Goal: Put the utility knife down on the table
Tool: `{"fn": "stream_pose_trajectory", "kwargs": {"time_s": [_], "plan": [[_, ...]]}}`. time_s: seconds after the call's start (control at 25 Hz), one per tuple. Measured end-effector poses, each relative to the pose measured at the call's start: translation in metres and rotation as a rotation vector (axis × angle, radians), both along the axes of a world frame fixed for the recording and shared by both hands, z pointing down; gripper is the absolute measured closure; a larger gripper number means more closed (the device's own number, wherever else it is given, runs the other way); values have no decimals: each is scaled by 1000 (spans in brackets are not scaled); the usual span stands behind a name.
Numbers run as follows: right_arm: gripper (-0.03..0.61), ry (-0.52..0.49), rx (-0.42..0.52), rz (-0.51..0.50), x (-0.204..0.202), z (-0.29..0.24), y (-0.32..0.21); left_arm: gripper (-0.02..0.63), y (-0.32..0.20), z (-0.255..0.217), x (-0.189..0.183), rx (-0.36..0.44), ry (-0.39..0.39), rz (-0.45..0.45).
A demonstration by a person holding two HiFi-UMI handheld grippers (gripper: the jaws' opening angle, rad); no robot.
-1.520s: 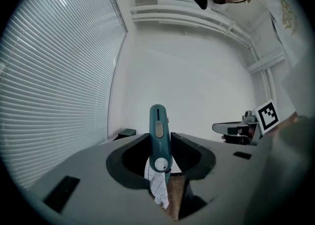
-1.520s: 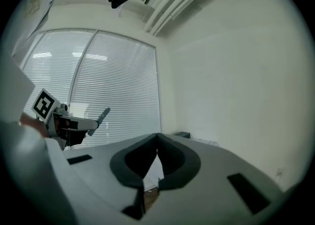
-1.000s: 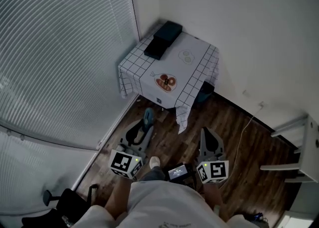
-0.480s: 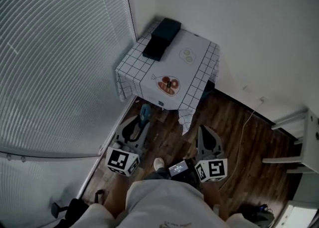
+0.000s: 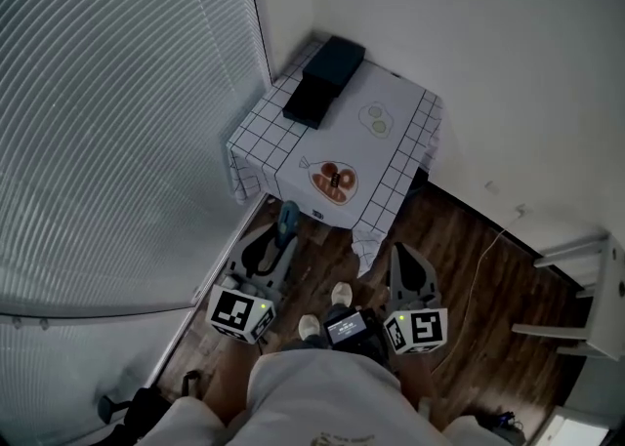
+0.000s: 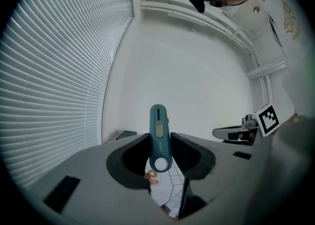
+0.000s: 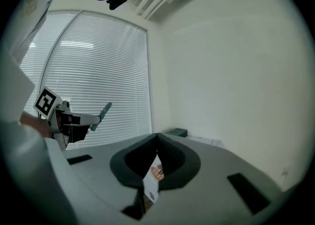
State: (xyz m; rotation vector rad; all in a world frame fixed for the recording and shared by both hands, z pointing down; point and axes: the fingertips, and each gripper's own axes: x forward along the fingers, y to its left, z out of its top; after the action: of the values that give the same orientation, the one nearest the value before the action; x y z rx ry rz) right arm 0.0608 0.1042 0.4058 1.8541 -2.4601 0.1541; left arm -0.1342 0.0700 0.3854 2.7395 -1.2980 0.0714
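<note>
A teal utility knife (image 6: 160, 138) stands upright between the fingers of my left gripper (image 6: 161, 143), which is shut on its lower end. In the head view the knife (image 5: 287, 223) sticks out forward of that gripper (image 5: 283, 241), above the wood floor just short of the table (image 5: 395, 156). The table is small, stands in the room's corner and wears a white grid-pattern cloth. My right gripper (image 5: 405, 259) hangs level beside the left one. Its jaws (image 7: 157, 138) meet at the tips with nothing between them.
On the table lie a dark box (image 5: 325, 71) at the back left, a small dish with reddish contents (image 5: 334, 182) near the front and a pale plate (image 5: 376, 120). Window blinds (image 5: 117, 93) run along the left. A white rack (image 5: 586, 278) and a floor cable (image 5: 483, 249) are at the right.
Both grippers have moved forward toward the table together with the person, whose foot now steps ahead. The knife stays gripped in the left gripper.
</note>
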Motion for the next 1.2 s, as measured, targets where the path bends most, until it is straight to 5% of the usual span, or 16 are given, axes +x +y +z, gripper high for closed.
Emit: {"fn": "stream_pose_trajectory", "kwargs": {"time_s": [0.52,0.92,1.2], "plan": [[571,-16,31,5,80,-14,-99,476,-85,-5,38,8,-31,-91],[571,-15,10,-27,87,-7,-129,476,-117,-7,51,3,-41,-93],[571,-16,-9,37,93,0,-161,476,-157,-1,55,-14,-33,-63]]}}
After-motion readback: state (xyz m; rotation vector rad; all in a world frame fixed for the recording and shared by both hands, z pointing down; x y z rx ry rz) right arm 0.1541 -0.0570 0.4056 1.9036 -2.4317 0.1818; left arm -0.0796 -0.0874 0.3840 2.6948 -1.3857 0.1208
